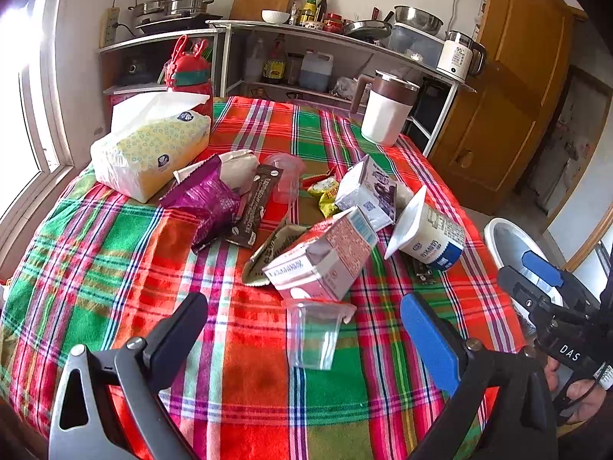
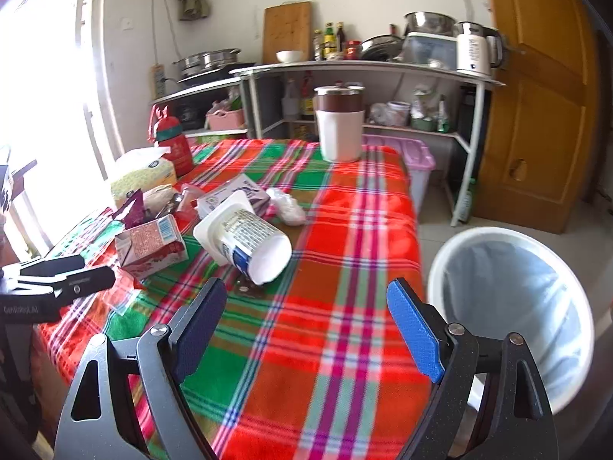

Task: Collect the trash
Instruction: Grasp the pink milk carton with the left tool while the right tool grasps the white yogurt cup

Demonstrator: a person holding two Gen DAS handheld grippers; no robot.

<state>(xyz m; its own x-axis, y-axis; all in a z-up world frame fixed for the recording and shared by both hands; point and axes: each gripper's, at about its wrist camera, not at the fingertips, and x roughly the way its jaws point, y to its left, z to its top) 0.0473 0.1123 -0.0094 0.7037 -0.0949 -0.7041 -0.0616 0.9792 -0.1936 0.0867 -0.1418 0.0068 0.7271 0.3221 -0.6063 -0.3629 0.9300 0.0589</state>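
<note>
Trash lies on the plaid table [image 1: 115, 268]: a clear plastic cup [image 1: 314, 333], a pink milk carton [image 1: 325, 260], a tipped yogurt tub [image 1: 429, 234], a white-blue carton [image 1: 369, 191], a purple snack bag [image 1: 210, 199], a brown wrapper [image 1: 256, 207] and yellow wrappers [image 1: 325, 191]. My left gripper [image 1: 303, 301] is open, with the clear cup lying between its fingers, untouched. My right gripper [image 2: 306, 287] is open and empty over the table's near right corner, short of the yogurt tub [image 2: 249, 237]. A white bin [image 2: 436, 268] with a liner stands on the floor to the right.
A tissue pack [image 1: 153, 153], a red bottle [image 1: 187, 73] and a white lidded jug [image 1: 387, 115] stand at the table's back. Kitchen shelves [image 2: 364, 67] run behind. A purple-lidded box [image 2: 417, 161] and a wooden door [image 2: 544, 115] are at the right.
</note>
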